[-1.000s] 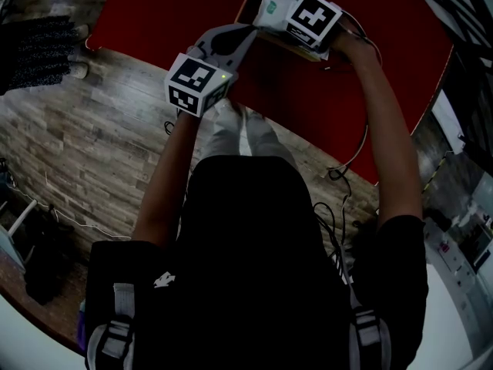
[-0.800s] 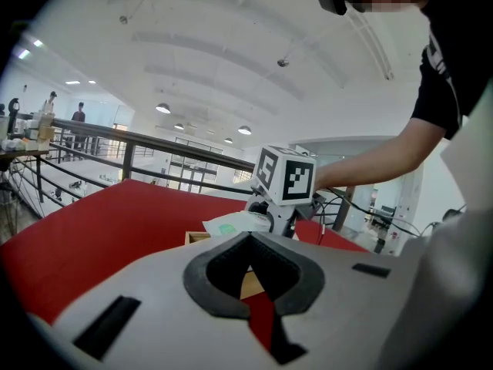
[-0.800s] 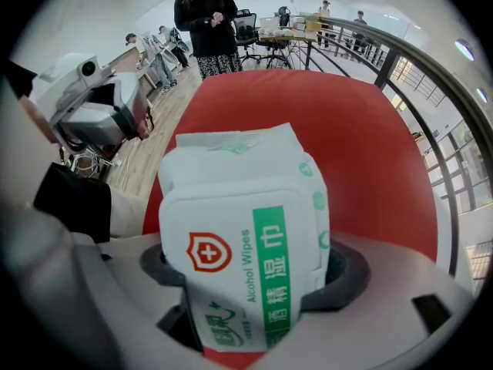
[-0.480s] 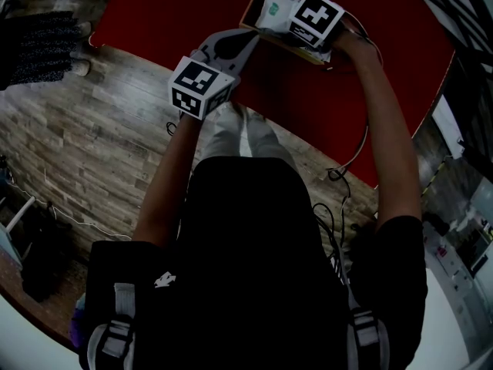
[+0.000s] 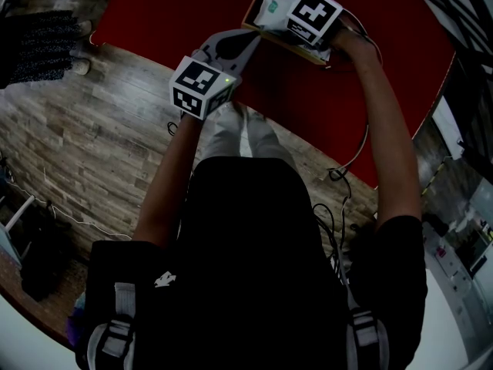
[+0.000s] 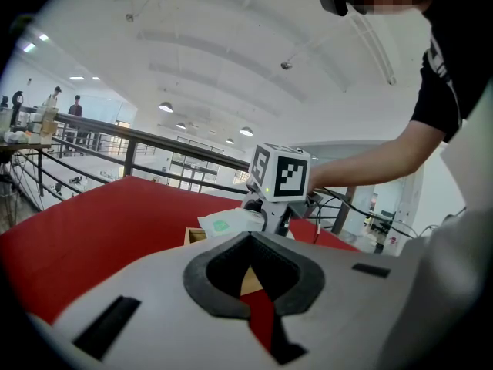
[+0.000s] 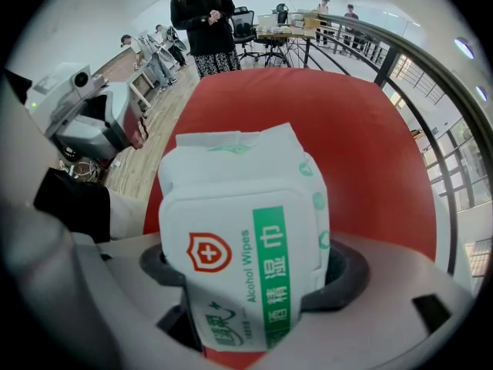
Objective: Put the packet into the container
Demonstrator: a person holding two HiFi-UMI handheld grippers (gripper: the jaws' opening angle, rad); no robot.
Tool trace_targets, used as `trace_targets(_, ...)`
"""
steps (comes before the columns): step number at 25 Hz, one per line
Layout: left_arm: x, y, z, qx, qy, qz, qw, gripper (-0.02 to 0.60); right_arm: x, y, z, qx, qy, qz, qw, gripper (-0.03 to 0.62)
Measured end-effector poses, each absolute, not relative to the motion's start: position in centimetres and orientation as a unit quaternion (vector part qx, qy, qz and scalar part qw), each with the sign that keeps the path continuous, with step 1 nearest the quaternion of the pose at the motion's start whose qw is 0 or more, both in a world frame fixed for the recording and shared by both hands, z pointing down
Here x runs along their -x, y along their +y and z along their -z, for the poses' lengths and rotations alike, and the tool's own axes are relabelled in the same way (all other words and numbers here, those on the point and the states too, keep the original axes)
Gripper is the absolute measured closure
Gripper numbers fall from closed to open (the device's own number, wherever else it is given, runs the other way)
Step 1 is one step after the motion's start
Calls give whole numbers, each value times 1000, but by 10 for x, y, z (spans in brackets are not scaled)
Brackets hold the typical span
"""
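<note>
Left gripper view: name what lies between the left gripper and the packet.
Bare red table and the container, near wall first, seen in the left gripper view.

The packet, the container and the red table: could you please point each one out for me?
packet [image 7: 246,230], right gripper view, on its printed front label.
container [image 6: 193,236], left gripper view, on its wooden corner.
red table [image 5: 177,14], head view, on its bare top.

head: steep down | L gripper view: near-level | R: down | shared: red table
</note>
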State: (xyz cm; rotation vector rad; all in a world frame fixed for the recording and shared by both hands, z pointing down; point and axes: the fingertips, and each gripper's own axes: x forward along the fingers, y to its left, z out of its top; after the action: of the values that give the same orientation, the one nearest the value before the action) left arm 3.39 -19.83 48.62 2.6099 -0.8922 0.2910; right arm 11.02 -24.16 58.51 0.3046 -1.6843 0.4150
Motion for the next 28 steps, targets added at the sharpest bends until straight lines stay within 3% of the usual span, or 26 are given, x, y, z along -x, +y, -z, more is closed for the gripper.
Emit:
trace_targets(15, -34, -200, -489, -923, -319, -98, 191, 575, -108, -241, -586, -123, -752, -187, 620, 192)
trace_targets(19, -35, -198, -487, -922, -317, -99, 198, 575, -108, -232, -588, -106, -750, -205, 620, 154)
trace_targets(28, -35, -196, -489, -920, -319, -102, 204, 575, -97, -253, -569, -150, -785, -181, 573, 151)
